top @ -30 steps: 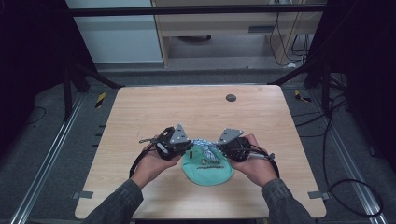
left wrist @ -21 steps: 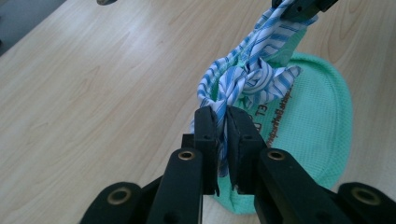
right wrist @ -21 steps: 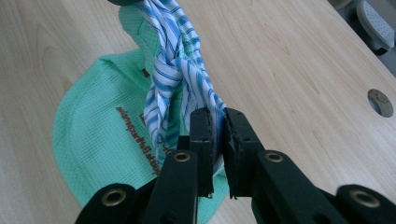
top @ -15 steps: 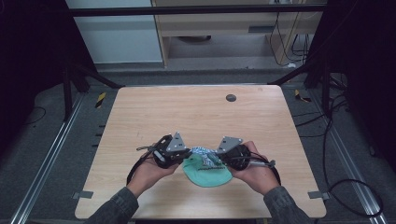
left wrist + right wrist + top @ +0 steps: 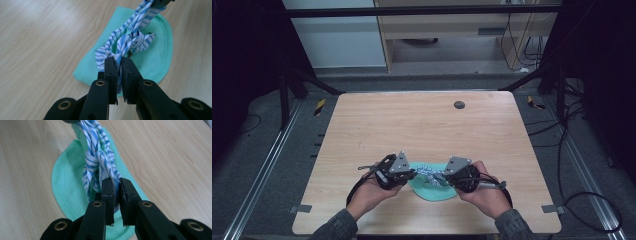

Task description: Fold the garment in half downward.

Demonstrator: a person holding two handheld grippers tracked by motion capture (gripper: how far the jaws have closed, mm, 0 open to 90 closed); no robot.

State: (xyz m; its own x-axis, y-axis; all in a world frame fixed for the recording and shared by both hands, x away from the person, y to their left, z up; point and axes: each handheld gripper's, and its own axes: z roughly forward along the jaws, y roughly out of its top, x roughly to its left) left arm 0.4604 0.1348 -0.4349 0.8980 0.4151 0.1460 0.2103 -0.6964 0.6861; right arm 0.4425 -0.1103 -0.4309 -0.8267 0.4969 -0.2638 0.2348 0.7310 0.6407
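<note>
High view above the near table (image 5: 362, 125) edge facing forward-down, both tool views close, sharing the striped cloth (image 5: 130, 40).

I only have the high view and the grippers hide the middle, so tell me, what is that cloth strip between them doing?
Observer: The striped strip has a knot at its middle, above the green cloth.
Operator: Is the left gripper really holding it?
Observer: Yes, the left gripper is shut on one end.
Operator: And the right?
Observer: The right gripper is shut on the other end.
</note>
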